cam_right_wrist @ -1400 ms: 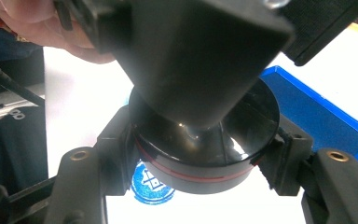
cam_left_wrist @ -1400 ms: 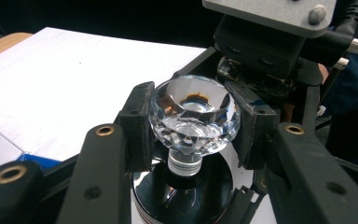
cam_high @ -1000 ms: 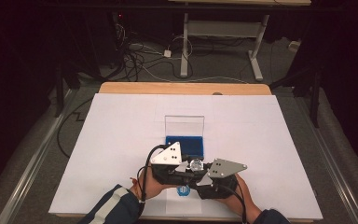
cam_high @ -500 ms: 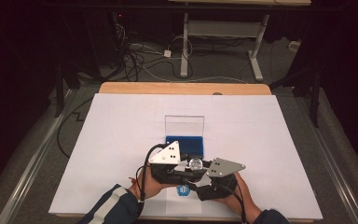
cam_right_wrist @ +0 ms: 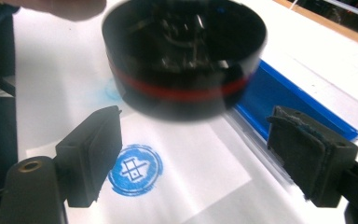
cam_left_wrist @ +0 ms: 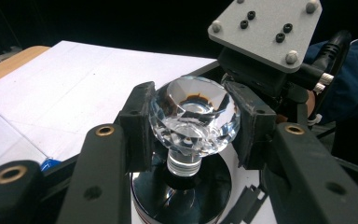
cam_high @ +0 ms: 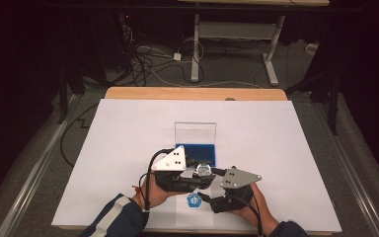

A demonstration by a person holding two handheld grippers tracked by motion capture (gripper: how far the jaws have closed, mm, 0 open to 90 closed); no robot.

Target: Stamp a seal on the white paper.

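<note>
A stamp with a faceted clear knob (cam_left_wrist: 193, 114) and a round black base (cam_right_wrist: 182, 60) ringed in red hangs just above the paper. My left gripper (cam_left_wrist: 193, 126) is shut on the knob, one pad on each side; from above it sits at the table's front centre (cam_high: 205, 173). My right gripper (cam_right_wrist: 200, 158) has just been opening its jaws. They stand wide apart below the base and touch nothing. Between them, a round blue stamped mark (cam_right_wrist: 135, 169) lies on the white paper (cam_high: 193, 200).
A blue ink pad (cam_high: 201, 151) in a clear case with its lid up lies just behind the grippers. White paper (cam_high: 128, 138) covers the wooden table. Cables and a desk frame (cam_high: 237, 34) are on the floor beyond the far edge.
The left gripper with the stamp has shifted slightly to the left. The right hand has kept its place.
</note>
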